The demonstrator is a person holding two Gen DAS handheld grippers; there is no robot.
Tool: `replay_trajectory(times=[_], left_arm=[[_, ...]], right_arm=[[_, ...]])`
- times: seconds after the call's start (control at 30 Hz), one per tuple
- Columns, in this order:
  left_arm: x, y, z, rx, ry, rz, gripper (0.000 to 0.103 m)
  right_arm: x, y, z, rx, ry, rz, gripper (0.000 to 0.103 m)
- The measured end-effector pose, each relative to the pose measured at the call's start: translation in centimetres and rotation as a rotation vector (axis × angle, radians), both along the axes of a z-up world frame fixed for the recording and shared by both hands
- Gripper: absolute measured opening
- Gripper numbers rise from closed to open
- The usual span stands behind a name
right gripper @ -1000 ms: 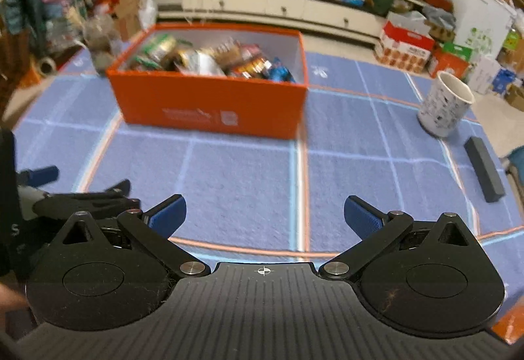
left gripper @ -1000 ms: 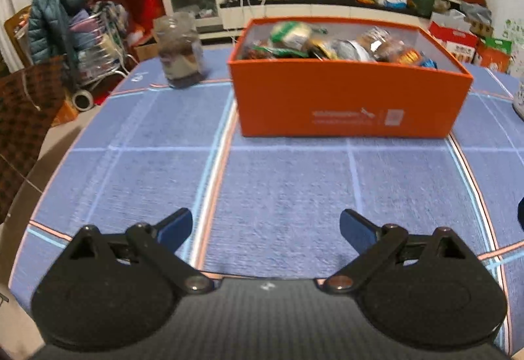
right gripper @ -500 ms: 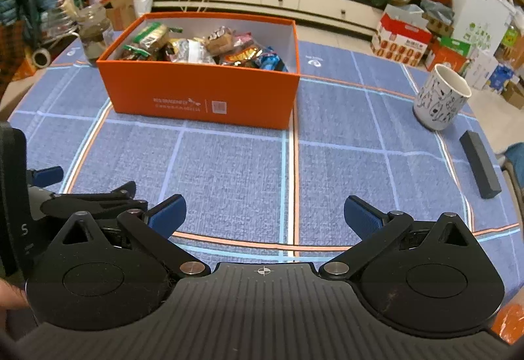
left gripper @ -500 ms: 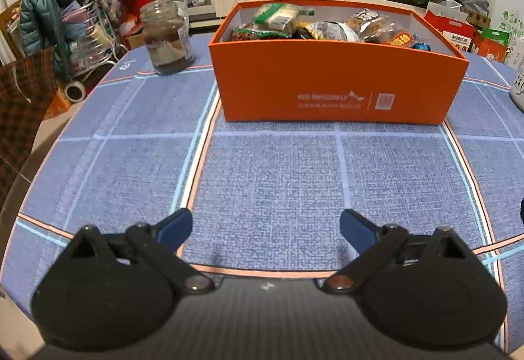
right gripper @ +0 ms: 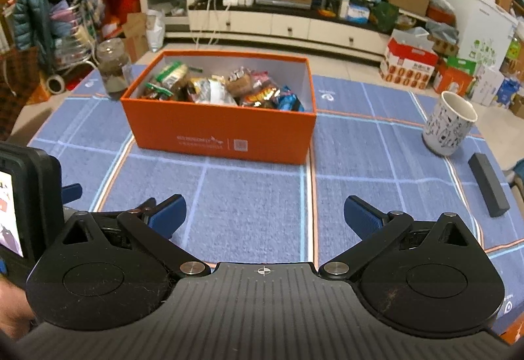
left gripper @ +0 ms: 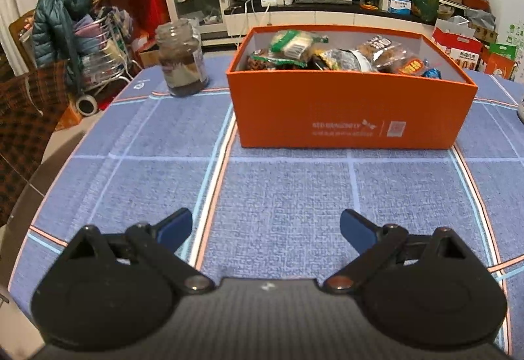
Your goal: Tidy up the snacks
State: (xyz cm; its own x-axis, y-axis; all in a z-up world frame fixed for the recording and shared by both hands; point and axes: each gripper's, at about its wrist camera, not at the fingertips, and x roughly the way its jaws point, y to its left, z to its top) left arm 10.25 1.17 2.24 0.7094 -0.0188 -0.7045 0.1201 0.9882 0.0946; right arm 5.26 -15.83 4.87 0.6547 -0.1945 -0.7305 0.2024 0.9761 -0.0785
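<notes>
An orange box (left gripper: 350, 117) (right gripper: 222, 131) stands on the blue checked tablecloth, filled with several wrapped snack packets (left gripper: 330, 55) (right gripper: 222, 88). My left gripper (left gripper: 265, 227) hovers over bare cloth well short of the box, its blue-padded jaws wide open and empty. My right gripper (right gripper: 263, 212) is likewise open with nothing between its fingers, also back from the box. The left gripper's body shows at the left edge of the right wrist view.
A glass jar (left gripper: 181, 62) (right gripper: 113, 72) with a dark filling stands left of the box. A patterned white mug (right gripper: 448, 124) and a dark flat bar (right gripper: 488, 189) lie to the right. Beyond the table are a TV cabinet, cartons and a coat-draped rack.
Both views have tilted up slightly, so the box sits lower and farther off in frame. Both grippers stay open and empty.
</notes>
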Motion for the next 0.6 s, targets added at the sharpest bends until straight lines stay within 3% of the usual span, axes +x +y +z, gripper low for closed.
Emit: replay_trajectory(times=[0.6], left_arm=[[1.5, 0.6, 1.6, -0.021, -0.058, 0.026, 0.096]], right_arm=[[2.1, 0.3, 0.1, -0.002, -0.021, -0.024, 0.096]])
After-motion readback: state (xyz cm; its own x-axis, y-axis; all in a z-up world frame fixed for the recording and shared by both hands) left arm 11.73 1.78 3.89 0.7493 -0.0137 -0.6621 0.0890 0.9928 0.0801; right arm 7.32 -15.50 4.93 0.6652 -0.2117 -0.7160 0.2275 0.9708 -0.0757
